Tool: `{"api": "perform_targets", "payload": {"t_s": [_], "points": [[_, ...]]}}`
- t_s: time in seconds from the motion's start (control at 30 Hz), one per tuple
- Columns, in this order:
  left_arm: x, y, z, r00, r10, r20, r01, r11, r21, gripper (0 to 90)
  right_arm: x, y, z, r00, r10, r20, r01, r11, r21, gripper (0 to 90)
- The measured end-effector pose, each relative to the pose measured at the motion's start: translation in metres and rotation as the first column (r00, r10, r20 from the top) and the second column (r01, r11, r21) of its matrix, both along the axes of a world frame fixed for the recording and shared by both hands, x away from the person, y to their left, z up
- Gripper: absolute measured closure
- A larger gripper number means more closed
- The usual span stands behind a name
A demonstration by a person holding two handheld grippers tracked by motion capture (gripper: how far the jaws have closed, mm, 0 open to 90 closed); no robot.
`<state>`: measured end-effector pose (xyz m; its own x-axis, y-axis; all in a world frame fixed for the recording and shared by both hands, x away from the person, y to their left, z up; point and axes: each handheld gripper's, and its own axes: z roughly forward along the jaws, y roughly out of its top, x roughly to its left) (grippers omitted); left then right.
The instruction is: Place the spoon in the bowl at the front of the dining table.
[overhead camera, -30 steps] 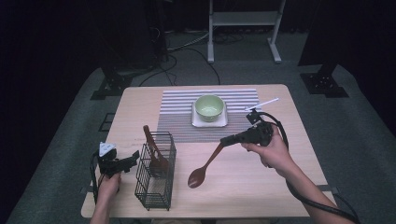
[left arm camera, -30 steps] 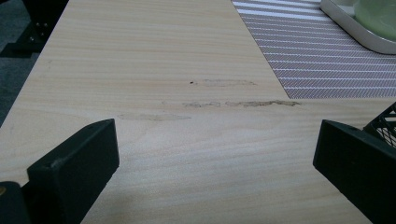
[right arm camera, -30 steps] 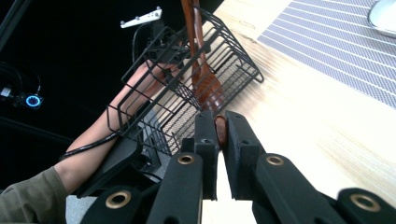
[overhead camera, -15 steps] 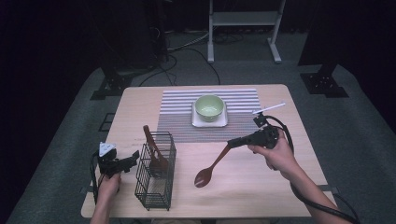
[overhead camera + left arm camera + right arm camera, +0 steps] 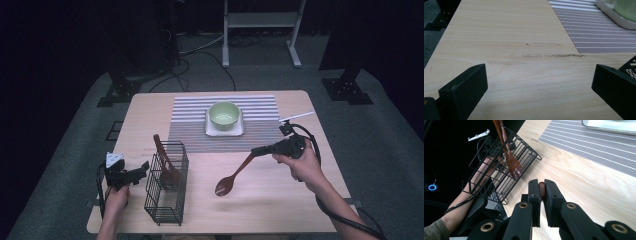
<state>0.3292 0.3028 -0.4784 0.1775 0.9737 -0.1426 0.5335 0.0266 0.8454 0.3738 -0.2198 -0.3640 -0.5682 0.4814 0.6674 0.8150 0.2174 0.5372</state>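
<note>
Clamped in the right gripper [image 5: 261, 149]: a wooden spoon [image 5: 231, 179], handle pinched between the black jaws, bowl slanting down above the table [image 5: 280, 205]. Left gripper [image 5: 143, 170] wide open, nothing between its jaws, parked just beside a wire basket [image 5: 167, 210] with a second spoon [image 5: 165, 162] inside.

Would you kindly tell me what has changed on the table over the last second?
The right gripper, shut on the brown wooden spoon, has carried it to the right and slightly lower, away from the black wire basket; the spoon's bowl now hangs low over the light wooden table. The left gripper, open beside the basket, the wooden utensil in the basket and the green bowl stayed put.
</note>
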Motion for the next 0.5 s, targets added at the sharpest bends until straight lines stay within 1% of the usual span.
{"api": "perform_targets", "payload": {"t_s": [0.2,0.5], "points": [[0.0,0.0,0.0,1.0,-0.002,0.0,0.002,1.0,0.004,0.0,0.002,-0.006,-0.001,0.9997,-0.024,-0.002,0.024,1.0,-0.008,83.5],[0.0,0.0,0.0,1.0,0.001,0.0,-0.001,1.0,-0.004,0.0,0.006,-0.014,-0.001,0.9985,-0.055,0.004,0.055,0.998,-0.01,83.5]]}}
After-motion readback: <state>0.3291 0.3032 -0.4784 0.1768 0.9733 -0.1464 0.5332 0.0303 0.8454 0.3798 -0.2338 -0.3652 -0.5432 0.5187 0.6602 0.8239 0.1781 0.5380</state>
